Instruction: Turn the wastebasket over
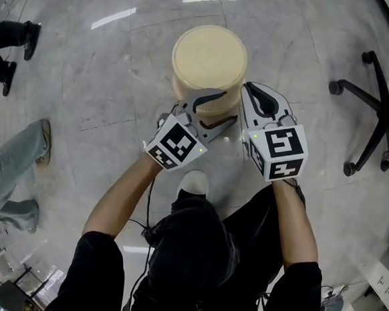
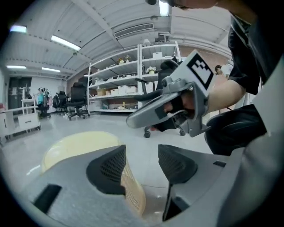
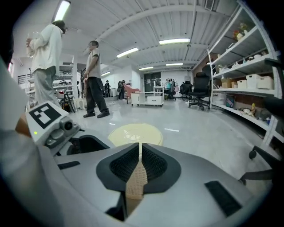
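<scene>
Cream wastebasket (image 3: pixel 135 133) wall between right jaws

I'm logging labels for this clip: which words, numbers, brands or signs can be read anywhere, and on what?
No readable text in any view.
Left marker cube, right marker cube: black-and-white square patterns only, no letters.
Wastebasket: plain, no label visible.
Shelf boxes: any print is too small to read.
</scene>
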A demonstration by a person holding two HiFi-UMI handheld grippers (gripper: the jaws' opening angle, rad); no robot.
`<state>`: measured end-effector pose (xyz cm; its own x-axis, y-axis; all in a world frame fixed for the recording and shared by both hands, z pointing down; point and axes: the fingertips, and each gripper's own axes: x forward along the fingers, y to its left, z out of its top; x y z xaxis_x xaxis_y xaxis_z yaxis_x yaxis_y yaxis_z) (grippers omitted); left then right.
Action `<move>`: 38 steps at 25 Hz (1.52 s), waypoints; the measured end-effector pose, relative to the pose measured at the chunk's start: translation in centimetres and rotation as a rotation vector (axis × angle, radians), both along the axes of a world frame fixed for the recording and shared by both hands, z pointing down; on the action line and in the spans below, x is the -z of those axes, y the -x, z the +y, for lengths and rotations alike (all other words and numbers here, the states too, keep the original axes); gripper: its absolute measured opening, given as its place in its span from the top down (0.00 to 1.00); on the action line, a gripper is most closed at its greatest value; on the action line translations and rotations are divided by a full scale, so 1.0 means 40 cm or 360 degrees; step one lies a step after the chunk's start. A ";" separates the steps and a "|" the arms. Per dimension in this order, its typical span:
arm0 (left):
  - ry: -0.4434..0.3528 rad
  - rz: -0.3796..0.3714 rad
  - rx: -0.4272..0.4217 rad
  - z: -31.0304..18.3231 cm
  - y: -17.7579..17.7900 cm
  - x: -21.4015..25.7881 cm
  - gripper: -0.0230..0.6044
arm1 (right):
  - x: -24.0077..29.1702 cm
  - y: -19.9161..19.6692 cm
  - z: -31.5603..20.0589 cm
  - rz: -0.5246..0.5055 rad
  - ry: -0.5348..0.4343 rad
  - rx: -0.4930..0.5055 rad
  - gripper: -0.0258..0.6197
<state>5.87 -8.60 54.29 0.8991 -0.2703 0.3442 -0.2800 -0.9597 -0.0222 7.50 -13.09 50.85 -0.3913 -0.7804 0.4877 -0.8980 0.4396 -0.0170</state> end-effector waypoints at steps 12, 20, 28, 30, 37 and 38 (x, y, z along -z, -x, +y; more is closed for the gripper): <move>0.0076 0.0099 0.0656 -0.300 0.333 0.007 0.52 | -0.085 -0.026 -0.181 0.0018 0.0188 -0.0103 0.73; 0.0441 0.0333 0.0660 -0.322 0.327 -0.028 0.57 | -0.107 -0.046 -0.182 -0.0213 0.0311 -0.0197 0.72; 0.0809 0.0487 0.0535 -0.333 0.293 -0.043 0.55 | -0.128 -0.039 -0.202 -0.0489 0.0579 -0.0126 0.67; 0.0747 0.0474 0.0545 -0.332 0.293 -0.040 0.55 | -0.124 -0.031 -0.201 -0.0447 0.0544 -0.0105 0.67; 0.0514 0.0357 0.0502 -0.336 0.261 -0.009 0.55 | -0.085 -0.057 -0.207 -0.0332 0.0392 -0.0096 0.68; 0.0446 0.0354 0.0489 -0.335 0.259 0.004 0.56 | -0.069 -0.057 -0.205 -0.0300 0.0341 -0.0076 0.68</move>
<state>-4.50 -22.01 54.12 0.8521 -0.4597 0.2501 -0.5208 -0.7921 0.3183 9.79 -21.30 53.61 -0.4563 -0.6870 0.5656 -0.8897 0.3654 -0.2739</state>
